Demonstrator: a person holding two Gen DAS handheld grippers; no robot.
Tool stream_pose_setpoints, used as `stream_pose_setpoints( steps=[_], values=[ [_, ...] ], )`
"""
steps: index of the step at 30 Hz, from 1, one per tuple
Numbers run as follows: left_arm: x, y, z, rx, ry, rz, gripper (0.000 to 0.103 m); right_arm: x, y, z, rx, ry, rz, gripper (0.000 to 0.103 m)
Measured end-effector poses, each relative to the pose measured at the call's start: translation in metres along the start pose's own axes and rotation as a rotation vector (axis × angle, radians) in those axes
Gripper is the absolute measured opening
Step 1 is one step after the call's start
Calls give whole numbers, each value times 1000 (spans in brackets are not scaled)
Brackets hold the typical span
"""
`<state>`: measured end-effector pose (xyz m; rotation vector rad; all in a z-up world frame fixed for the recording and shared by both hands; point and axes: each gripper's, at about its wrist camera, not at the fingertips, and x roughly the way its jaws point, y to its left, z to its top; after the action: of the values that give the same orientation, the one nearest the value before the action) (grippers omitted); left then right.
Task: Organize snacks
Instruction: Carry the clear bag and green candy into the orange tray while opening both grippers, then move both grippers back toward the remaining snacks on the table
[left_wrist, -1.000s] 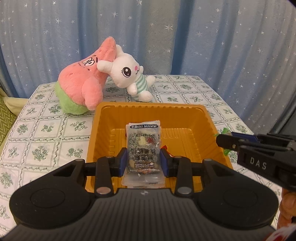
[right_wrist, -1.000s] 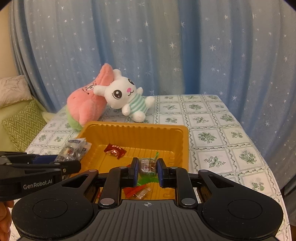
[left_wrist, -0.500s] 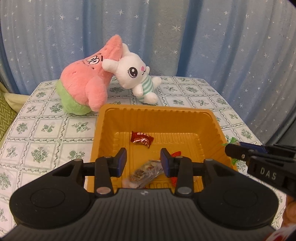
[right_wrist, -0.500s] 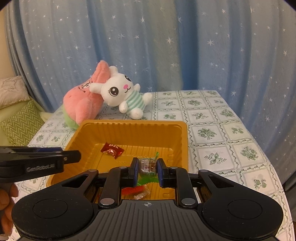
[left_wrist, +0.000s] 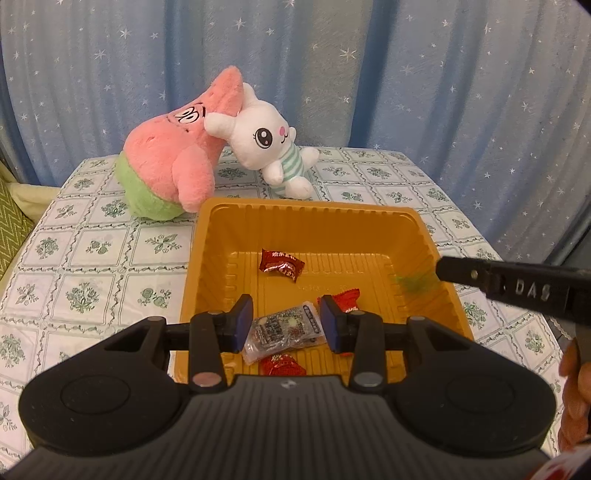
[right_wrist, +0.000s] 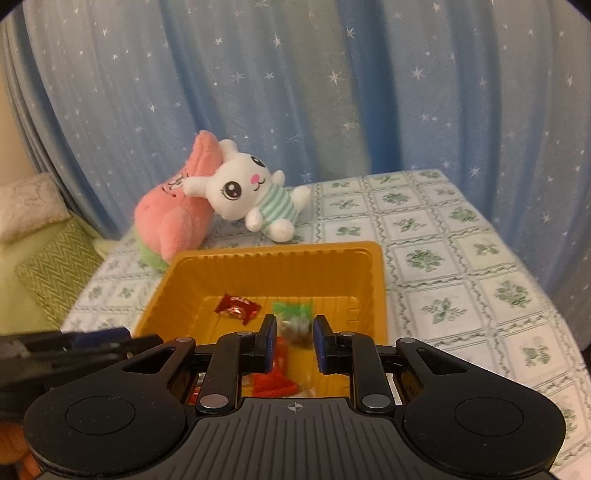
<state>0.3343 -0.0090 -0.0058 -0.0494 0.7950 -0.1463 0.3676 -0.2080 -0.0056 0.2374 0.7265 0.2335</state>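
Observation:
An orange tray (left_wrist: 421, 236) (right_wrist: 376, 280) sits on the tablecloth. My left gripper (left_wrist: 286, 325) is open and empty above its near edge; the clear dark-printed snack packet (left_wrist: 284, 328) lies on the tray floor below it. Red candies lie in the tray: one at the middle (left_wrist: 281, 264) (right_wrist: 238, 308), others near the front (left_wrist: 345, 301). My right gripper (right_wrist: 294, 341) is over the tray's right side with its jaws apart. A blurred green-and-brown candy (right_wrist: 293, 319) sits between or just beyond the fingertips, and I cannot tell if they touch it. It shows as a green blur (left_wrist: 415, 282) in the left wrist view.
A pink starfish plush (left_wrist: 173, 162) (right_wrist: 177, 221) and a white bunny plush (left_wrist: 267, 147) (right_wrist: 251, 199) lie behind the tray. Blue star curtains hang at the back. Green cushions (right_wrist: 55, 269) are off the table's left side.
My left gripper opened and dropped the dark-printed packet into the tray, then stayed above it. My right gripper moved over the tray's right side and its jaws widened around the green-and-brown candy.

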Motion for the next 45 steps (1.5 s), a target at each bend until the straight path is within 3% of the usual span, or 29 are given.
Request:
stream_pose_setpoints(
  steps=[2,3,10,14,33,45],
  values=[
    [-3,1,-3,-4,1,3,36,-6,-3,1,18,-37,2,65],
    [-5,1,-5,-6,0,4,36,-11,-3,1,21,-60,4,66],
    [-30,4,-28,-38,-10,13,36,-42,-15,-4,35,-102,-27,66],
    [-51,3,-42,-59,-23,18,42,-67,-22,-16,63,-92,-54,66],
    [-158,-20,-131,-115,-56,36,60,-176,13,-123,37,-5,-120,66],
    [-194,-21,-184,-139,-24,56,70,-208,25,-178,31,49,-126,66]
  ],
)
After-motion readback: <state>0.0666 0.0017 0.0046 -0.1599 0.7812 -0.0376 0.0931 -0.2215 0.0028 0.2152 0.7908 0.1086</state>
